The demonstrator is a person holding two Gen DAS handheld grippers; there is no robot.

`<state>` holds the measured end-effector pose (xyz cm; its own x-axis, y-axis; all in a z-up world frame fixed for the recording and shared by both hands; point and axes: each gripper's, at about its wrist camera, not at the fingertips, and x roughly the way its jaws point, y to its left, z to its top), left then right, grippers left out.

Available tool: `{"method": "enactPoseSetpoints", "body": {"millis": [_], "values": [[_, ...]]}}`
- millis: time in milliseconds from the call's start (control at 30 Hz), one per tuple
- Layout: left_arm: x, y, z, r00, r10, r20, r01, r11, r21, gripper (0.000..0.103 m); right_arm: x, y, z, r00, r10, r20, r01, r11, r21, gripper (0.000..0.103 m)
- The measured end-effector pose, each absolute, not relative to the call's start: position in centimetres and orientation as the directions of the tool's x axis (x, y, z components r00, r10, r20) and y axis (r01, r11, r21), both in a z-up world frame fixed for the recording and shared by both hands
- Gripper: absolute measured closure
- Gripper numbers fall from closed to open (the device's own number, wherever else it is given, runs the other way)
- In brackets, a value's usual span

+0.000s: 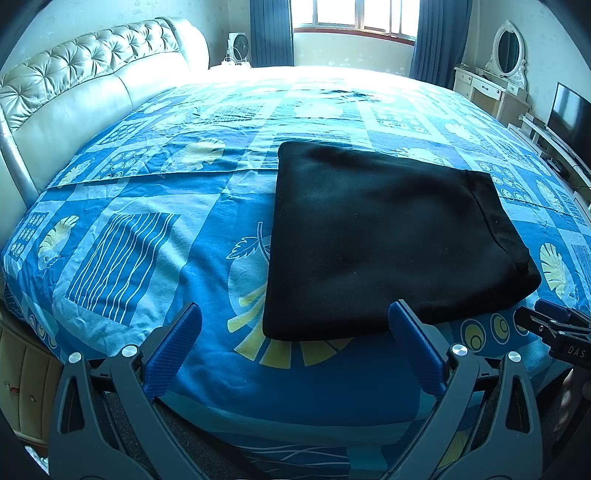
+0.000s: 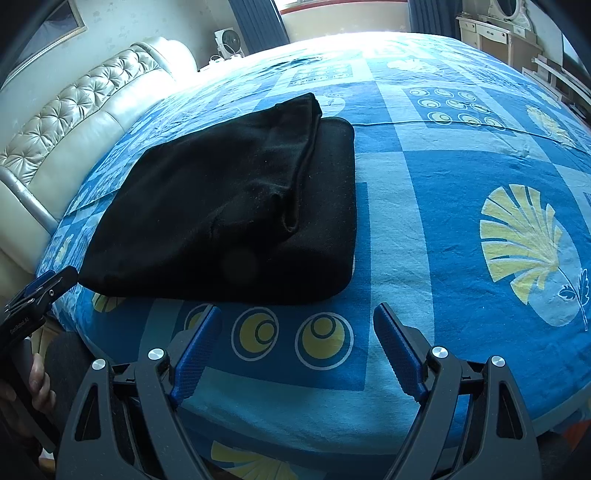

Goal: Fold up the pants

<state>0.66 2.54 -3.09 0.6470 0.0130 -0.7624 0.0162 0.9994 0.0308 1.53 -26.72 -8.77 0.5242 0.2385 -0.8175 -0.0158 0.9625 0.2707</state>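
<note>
Bed point(image 1: 184, 192) with blue patterned sheet: we note padded headboard point(image 1: 74, 92), window point(image 1: 354, 14) beyond, dresser point(image 1: 487, 88) nearby. Folded black pants point(image 1: 388, 236) lie on the bed. Our left gripper point(image 1: 295, 332) and right gripper point(image 2: 297, 332) are spread, empty.

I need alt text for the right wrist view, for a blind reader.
Black pants lie folded into a thick rectangle on a blue patterned bedsheet. The right gripper is open and empty just in front of them; the left gripper shows at the left edge.

The black pants point(image 1: 388, 236) lie folded into a thick, flat rectangle near the bed's point(image 1: 184, 258) front edge, hem uppermost.
</note>
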Motion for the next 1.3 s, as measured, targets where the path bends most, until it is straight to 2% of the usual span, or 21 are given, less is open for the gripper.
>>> {"method": "enactPoseSetpoints", "body": {"millis": [1300], "values": [[0.54,2.1,-3.31,0.637,0.018,-0.77,0.019,0.999,0.04,0.002,1.47,-25.94,-9.54,0.497,0.247,-0.832,-0.028,0.963,0.27,0.02]]}}
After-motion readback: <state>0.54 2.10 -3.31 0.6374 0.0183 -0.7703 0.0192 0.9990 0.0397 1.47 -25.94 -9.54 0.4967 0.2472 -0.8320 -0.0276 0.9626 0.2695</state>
